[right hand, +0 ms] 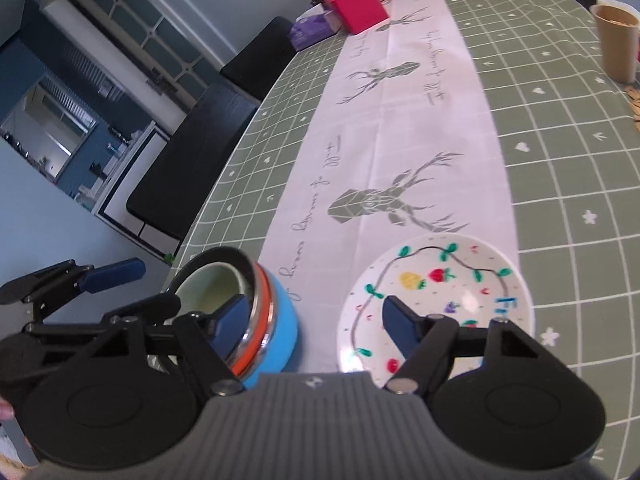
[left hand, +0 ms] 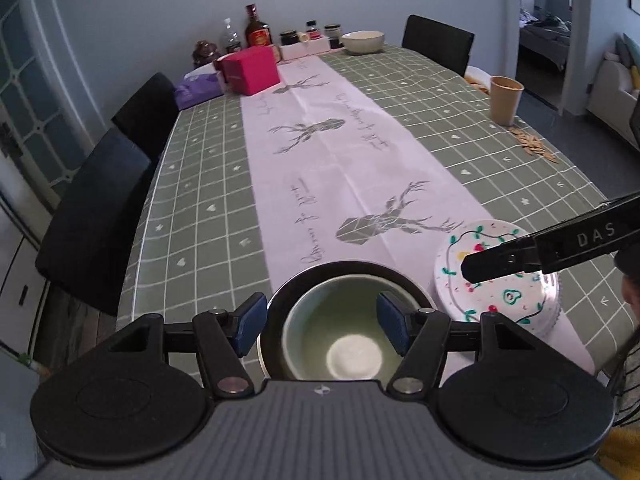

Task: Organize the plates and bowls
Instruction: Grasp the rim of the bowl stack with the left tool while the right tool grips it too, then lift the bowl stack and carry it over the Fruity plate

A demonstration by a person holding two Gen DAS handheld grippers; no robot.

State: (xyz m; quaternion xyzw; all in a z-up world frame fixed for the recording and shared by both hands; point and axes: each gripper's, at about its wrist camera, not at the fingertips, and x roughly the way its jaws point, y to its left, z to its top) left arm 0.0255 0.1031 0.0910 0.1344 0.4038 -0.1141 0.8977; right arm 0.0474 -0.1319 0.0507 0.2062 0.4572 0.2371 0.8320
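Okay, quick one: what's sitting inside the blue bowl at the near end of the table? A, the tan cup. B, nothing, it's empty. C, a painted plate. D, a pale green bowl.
D: the right wrist view shows a pale green bowl nested inside the blue bowl, while the painted plate lies beside it on the runner and the tan cup stands far off.
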